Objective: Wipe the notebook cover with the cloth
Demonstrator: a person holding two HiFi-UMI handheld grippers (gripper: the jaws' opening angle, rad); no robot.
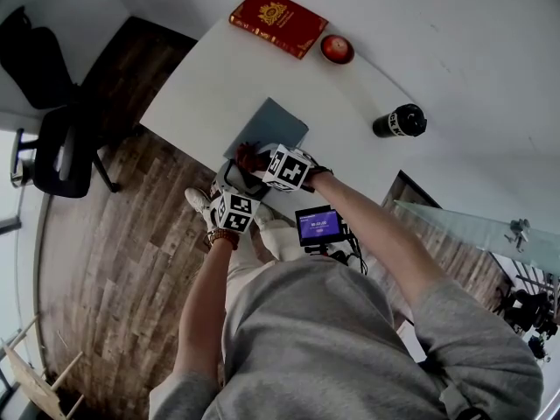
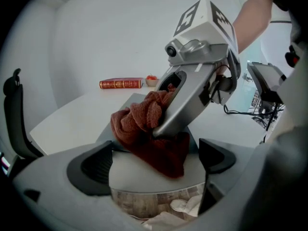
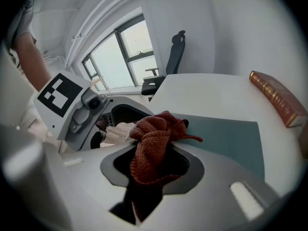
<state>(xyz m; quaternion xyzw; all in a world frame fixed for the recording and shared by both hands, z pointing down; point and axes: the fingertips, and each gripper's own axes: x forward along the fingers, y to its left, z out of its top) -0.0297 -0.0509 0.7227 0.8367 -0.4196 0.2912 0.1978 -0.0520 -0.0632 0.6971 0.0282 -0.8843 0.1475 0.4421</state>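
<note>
Your right tongs (image 3: 151,165) clamped on rust-red cloth (image 3: 153,146) at grey-blue notebook (image 3: 226,138) corner, left tongs (image 2: 155,160) apart, empty, red book (image 1: 278,22) gold lettering unreadable

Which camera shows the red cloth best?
The right gripper view: the cloth fills the middle, pinched by the right gripper. The left gripper view shows it partly hidden behind that gripper; the head view shows a small red scrap.

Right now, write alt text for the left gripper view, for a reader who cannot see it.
The right gripper clamps a bunched rust-red cloth at the near edge of a blue-grey notebook on a white table. The left gripper frames the bottom, jaws apart. A red book lies far behind.
</note>
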